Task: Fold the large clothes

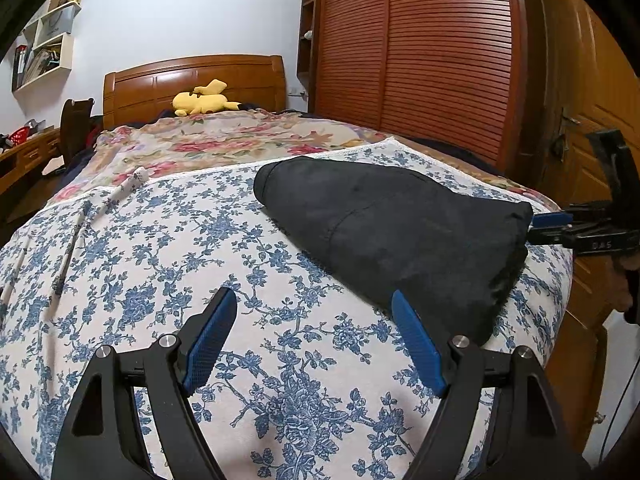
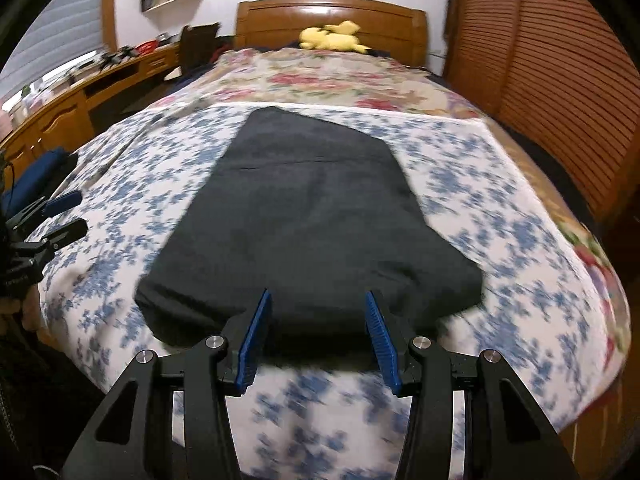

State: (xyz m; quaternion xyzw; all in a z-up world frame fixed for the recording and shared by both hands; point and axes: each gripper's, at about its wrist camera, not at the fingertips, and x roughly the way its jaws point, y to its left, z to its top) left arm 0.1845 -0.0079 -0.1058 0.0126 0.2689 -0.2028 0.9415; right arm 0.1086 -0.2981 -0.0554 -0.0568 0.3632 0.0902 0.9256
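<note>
1. Left wrist view: the left gripper [image 1: 312, 316] fills the bottom of the frame, its blue pads [image 1: 212, 340] spread wide apart with only the sheet [image 1: 168, 240] between them.
2. Its right-hand pad reaches just up to the near edge of the garment [image 1: 400, 232]; whether it touches the cloth cannot be told.
3. The garment, dark and folded into a long shape, lies flat on the blue-flowered sheet, running from frame centre to the right edge of the bed.
4. At the right edge of that frame the right gripper [image 1: 548, 226] sits by the garment's end, one blue pad showing beside the cloth.
5. Right wrist view: the picture is smeared sideways. The right gripper [image 2: 318, 304] stands at bottom centre, jaws partly apart, tips over the garment's [image 2: 304, 208] near edge. No cloth is seen pinched between the pads.
6. The garment widens toward the camera and narrows toward the upper centre.
7. At the left edge the left gripper [image 2: 66, 212] shows, jaws apart above the sheet [image 2: 500, 208].
8. Beyond the sheet lies a rose-patterned quilt [image 1: 224, 140], with a yellow plush toy [image 1: 204, 100] at the wooden headboard [image 1: 240, 76] in the upper middle.
9. A slatted wardrobe [image 1: 420, 48] fills the upper right of the left wrist view.
</note>
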